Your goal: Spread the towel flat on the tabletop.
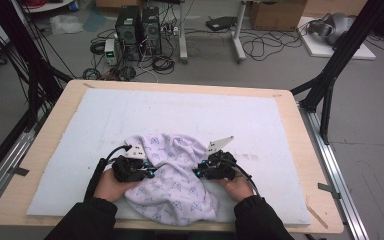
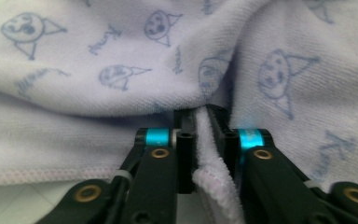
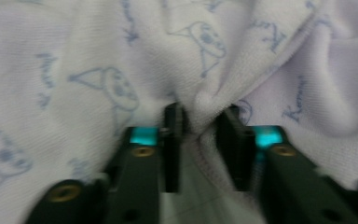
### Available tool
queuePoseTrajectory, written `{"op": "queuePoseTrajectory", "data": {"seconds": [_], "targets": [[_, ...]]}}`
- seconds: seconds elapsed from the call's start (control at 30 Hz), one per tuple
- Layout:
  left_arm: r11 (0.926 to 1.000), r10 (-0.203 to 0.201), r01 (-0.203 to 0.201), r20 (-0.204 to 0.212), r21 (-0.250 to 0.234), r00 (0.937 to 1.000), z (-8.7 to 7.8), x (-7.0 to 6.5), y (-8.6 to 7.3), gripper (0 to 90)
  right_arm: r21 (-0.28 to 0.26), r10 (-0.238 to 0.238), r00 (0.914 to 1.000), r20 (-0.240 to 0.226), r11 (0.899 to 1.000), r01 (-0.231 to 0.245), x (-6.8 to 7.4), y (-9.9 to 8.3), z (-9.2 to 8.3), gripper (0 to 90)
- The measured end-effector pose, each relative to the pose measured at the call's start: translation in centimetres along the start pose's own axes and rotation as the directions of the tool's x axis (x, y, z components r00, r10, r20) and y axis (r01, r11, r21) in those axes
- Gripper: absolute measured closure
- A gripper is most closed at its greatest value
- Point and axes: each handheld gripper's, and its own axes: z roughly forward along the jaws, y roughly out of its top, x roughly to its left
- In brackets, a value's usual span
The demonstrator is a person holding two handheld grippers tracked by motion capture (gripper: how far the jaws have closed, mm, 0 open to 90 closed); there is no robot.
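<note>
A pale lilac terry towel printed with blue cartoon faces point(image 1: 172, 175) lies crumpled at the near centre of the white foam mat point(image 1: 100, 120) on the wooden table point(image 1: 50, 120). The left gripper point(image 2: 200, 140) is clamped narrow on a hemmed edge. The right gripper point(image 3: 200, 135) stands slightly apart with a fold between its jaws, apparently pinched. Judgement: edges secured; spreading and folding remain undone.
</note>
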Motion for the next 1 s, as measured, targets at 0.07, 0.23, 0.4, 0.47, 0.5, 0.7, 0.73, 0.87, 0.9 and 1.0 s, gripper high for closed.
{"op": "queuePoseTrajectory", "data": {"seconds": [0.07, 0.23, 0.4, 0.47, 0.5, 0.7, 0.73, 0.87, 0.9, 1.0], "targets": [[0.9999, -0.013, 0.013, 0.002, -0.001, 0.9999, -0.2, -0.1, -0.1, 84.1, 0.006, -0.008, 0.9999, -0.013, 1.000, 0.008, -0.1, 0.0, -0.1, 82.7], [0.9991, -0.021, 0.021, 0.010, -0.037, 0.9997, -1.9, -0.4, -1.0, 85.1, 0.006, -0.041, 0.9992, -0.005, 0.999, 0.041, 0.5, -0.3, -1.6, 84.9], [0.9960, -0.010, 0.010, 0.007, -0.088, 0.9999, -4.0, -1.5, -2.2, 85.2, -0.026, -0.047, 0.9982, -0.036, 0.999, 0.046, 1.3, -1.4, -4.3, 85.0], [0.9959, -0.003, 0.004, 0.010, -0.091, 0.9999, -4.4, -2.1, -2.7, 85.3, -0.027, -0.048, 0.9981, -0.040, 0.999, 0.047, 1.4, -1.5, -4.4, 85.0], [0.9960, 0.001, 0.000, 0.013, -0.089, 0.9999, -4.6, -2.4, -2.9, 85.2, -0.022, -0.047, 0.9980, -0.041, 0.999, 0.046, 1.7, -1.7, -4.6, 85.0], [0.9946, 0.016, -0.011, 0.049, -0.104, 0.9986, -6.0, -3.7, -3.7, 84.9, -0.009, -0.074, 0.9926, -0.096, 0.997, 0.074, 3.4, -2.2, -4.8, 79.1], [0.9942, 0.013, -0.007, 0.056, -0.107, 0.9984, -6.2, -3.7, -3.6, 83.7, -0.018, -0.073, 0.9922, -0.101, 0.997, 0.072, 3.5, -2.2, -5.1, 75.1], [0.9910, -0.016, 0.021, 0.041, -0.133, 0.9991, -7.0, -3.0, -2.9, 65.3, -0.088, -0.062, 0.9955, -0.071, 0.995, 0.056, 2.9, -1.8, -6.8, 68.6], [0.9885, -0.027, 0.032, 0.037, -0.148, 0.9990, -7.3, -2.6, -2.6, 62.3, -0.102, -0.056, 0.9973, -0.048, 0.994, 0.050, 2.6, -1.7, -7.1, 66.2], [0.9814, -0.047, 0.050, 0.022, -0.185, 0.9986, -7.8, -1.3, -1.7, 60.0, -0.119, 0.016, 0.9993, 0.033, 0.993, -0.012, 1.1, -1.8, -7.5, 60.1]]}}
